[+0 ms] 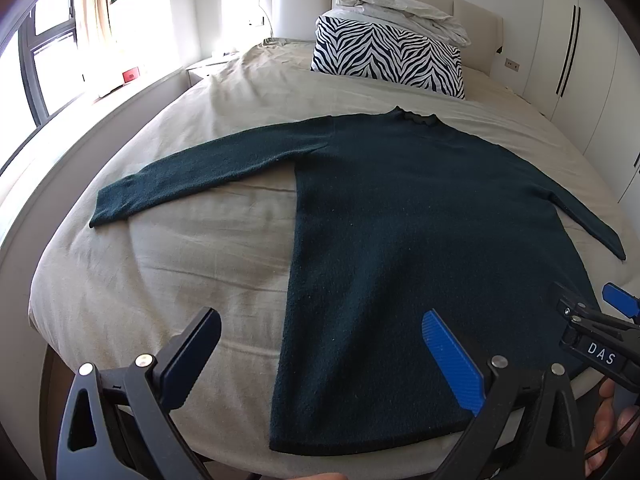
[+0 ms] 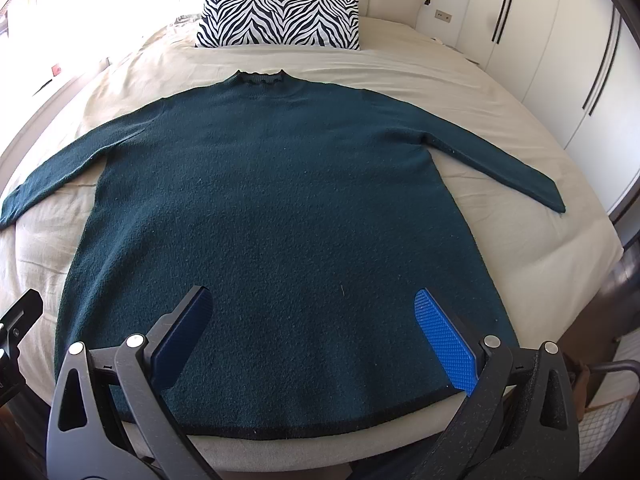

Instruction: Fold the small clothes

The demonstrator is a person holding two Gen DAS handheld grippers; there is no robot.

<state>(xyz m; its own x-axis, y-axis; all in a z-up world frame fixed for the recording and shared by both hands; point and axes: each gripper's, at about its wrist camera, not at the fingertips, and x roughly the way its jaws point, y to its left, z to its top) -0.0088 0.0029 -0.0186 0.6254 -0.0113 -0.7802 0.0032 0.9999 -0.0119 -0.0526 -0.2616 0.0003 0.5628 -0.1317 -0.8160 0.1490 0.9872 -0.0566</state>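
A dark teal long-sleeved sweater lies flat on the bed, collar toward the headboard, both sleeves spread out; it also shows in the right wrist view. My left gripper is open and empty, hovering over the sweater's lower left edge near the hem. My right gripper is open and empty, above the middle of the hem. The right gripper also shows at the right edge of the left wrist view.
The bed has a beige cover. A zebra-print pillow with a white folded duvet on top sits at the headboard. White wardrobe doors stand on the right, a window on the left.
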